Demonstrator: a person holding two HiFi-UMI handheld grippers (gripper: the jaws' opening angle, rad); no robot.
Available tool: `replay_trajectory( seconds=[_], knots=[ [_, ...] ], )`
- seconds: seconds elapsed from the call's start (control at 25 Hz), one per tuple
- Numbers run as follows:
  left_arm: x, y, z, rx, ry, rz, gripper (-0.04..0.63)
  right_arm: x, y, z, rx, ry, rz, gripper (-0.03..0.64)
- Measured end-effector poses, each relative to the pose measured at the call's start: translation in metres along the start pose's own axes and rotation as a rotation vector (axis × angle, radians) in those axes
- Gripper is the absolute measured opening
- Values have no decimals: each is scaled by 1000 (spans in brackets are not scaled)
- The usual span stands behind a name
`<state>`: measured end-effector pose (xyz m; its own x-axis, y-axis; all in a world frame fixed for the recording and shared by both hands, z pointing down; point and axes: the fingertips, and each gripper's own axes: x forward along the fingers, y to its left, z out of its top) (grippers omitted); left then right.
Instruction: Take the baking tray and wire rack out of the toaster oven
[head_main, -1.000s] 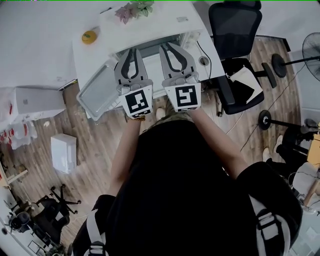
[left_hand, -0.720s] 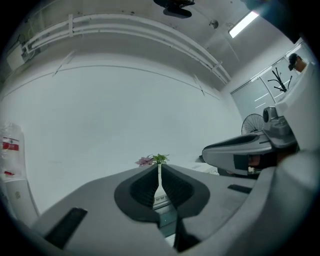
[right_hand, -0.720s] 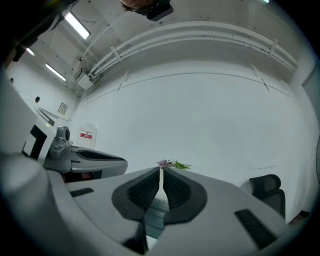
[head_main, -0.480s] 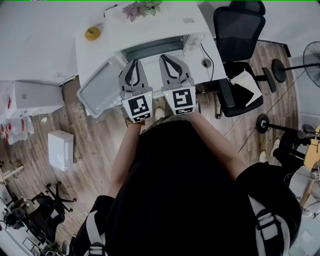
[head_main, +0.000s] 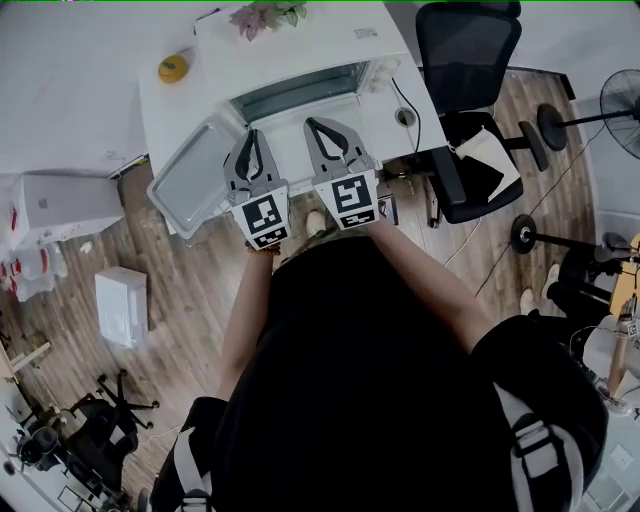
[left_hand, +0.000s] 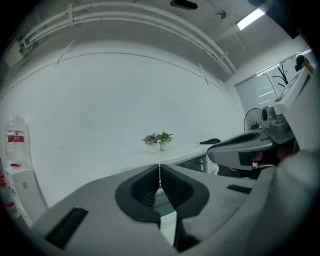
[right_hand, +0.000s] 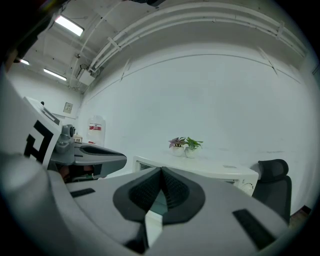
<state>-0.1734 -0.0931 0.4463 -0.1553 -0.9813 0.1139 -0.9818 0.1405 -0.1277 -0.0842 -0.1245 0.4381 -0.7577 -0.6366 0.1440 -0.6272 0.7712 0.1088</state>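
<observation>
Left tool (head_main: 250, 136) and right tool (head_main: 313, 124) have both sunk and drawn back toward the person, and their jaws have come together on nothing. What looks like the baking tray (head_main: 195, 172) already lies on the surface (head_main: 160, 105), left of the toaster oven (head_main: 320, 55). No wire rack shows, so fetching it seems the step in hand: the tools must open and reach in. Potted plants (head_main: 266, 15) top the oven and a chair (head_main: 470, 50) stands to the right. Nothing blocks the way.

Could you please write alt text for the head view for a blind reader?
Seen from above, a person in black holds the left gripper and right gripper, jaws closed and empty, before a white toaster oven; a silver metal baking tray lies to its left.
</observation>
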Motion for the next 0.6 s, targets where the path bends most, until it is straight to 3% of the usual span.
replay_trajectory(
  seconds=[0.6],
  knots=[
    [-4, 7, -38, -27, 66, 11, 31, 7, 54, -6, -67, 13, 170, 29]
  ],
)
